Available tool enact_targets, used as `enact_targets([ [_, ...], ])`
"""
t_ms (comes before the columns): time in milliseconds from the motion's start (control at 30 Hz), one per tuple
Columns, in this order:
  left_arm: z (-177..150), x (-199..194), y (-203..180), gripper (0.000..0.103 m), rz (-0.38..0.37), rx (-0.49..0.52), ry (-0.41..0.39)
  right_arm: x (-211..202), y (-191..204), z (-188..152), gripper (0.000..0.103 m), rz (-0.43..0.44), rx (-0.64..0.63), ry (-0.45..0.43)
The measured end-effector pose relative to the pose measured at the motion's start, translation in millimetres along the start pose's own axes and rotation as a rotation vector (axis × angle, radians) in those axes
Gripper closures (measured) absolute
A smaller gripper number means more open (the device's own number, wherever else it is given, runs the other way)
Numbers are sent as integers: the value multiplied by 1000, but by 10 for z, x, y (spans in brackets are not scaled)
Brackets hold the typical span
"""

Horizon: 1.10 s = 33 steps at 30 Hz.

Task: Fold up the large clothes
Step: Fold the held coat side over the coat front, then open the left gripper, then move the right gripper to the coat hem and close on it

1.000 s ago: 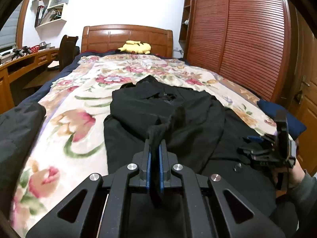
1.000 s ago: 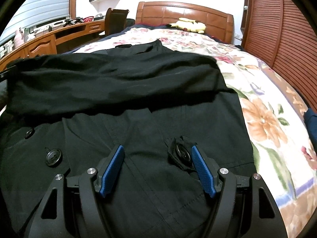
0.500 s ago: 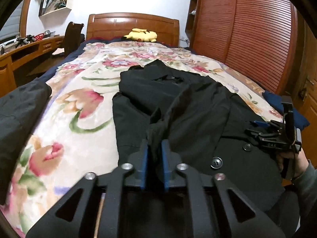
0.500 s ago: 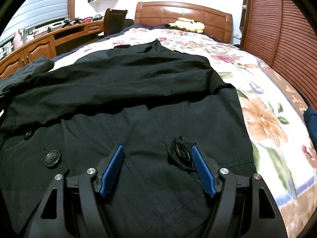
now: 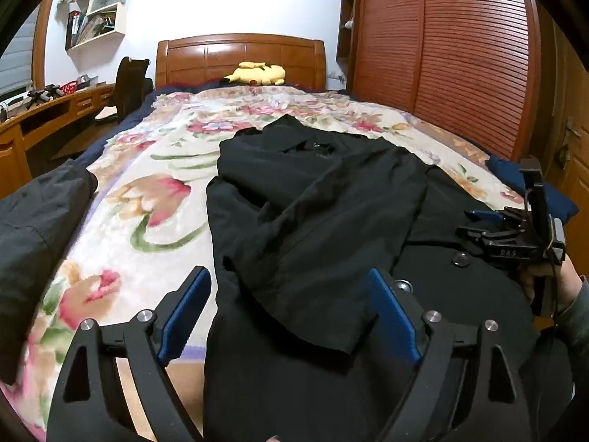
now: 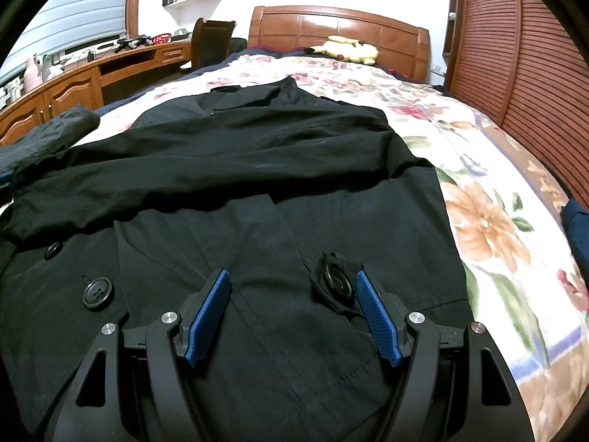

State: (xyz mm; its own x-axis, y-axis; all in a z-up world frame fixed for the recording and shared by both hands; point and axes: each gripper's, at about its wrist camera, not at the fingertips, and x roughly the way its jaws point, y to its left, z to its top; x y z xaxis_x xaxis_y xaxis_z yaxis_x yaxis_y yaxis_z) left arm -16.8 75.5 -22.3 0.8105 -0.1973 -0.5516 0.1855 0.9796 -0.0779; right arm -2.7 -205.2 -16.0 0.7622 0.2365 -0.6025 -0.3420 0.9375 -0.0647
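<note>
A large black coat [image 5: 316, 199] lies flat on the flowered bedspread [image 5: 147, 191], collar toward the headboard. One sleeve [image 5: 313, 258] lies folded across its front, its cuff between my left fingers. My left gripper [image 5: 291, 294] is open and empty just above that cuff. My right gripper [image 6: 292, 294] is open and empty over the coat's lower front [image 6: 279, 243], beside a black button [image 6: 337, 280]. The right gripper also shows in the left wrist view [image 5: 504, 228], at the coat's right edge.
A second dark garment [image 5: 33, 228] lies on the bed's left edge. A yellow plush toy [image 5: 257, 73] sits by the wooden headboard [image 5: 239, 55]. A desk [image 6: 92, 77] and chair [image 6: 213, 40] stand left, a slatted wardrobe [image 5: 460, 66] right. A dark blue cloth [image 5: 515, 180] lies at the bed's right side.
My left gripper was shut on the sleeve and carried it across the coat. It has opened and the sleeve now lies on the coat's front. The right gripper stayed open and still.
</note>
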Motion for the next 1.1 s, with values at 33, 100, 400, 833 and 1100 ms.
enact_targets([
  [33,-4,-15,1,15,-1,0,-6,-3,-4,-3,30,-1,-1,-1],
  [100,-20,-23,8,15,5,0,-4,-11,-13,-8,30,-2,-3,-3],
  [400,-98,-50,84,15,52,-15,7,-126,-41,-29,30,6,-19,-1],
  [833,-224,-225,221,15,110,-17,50,-1058,-455,-226,30,-16,-25,-36],
  [1100,-305,-329,300,15,113,-6,69,-1182,-558,-505,30,-25,-41,4],
])
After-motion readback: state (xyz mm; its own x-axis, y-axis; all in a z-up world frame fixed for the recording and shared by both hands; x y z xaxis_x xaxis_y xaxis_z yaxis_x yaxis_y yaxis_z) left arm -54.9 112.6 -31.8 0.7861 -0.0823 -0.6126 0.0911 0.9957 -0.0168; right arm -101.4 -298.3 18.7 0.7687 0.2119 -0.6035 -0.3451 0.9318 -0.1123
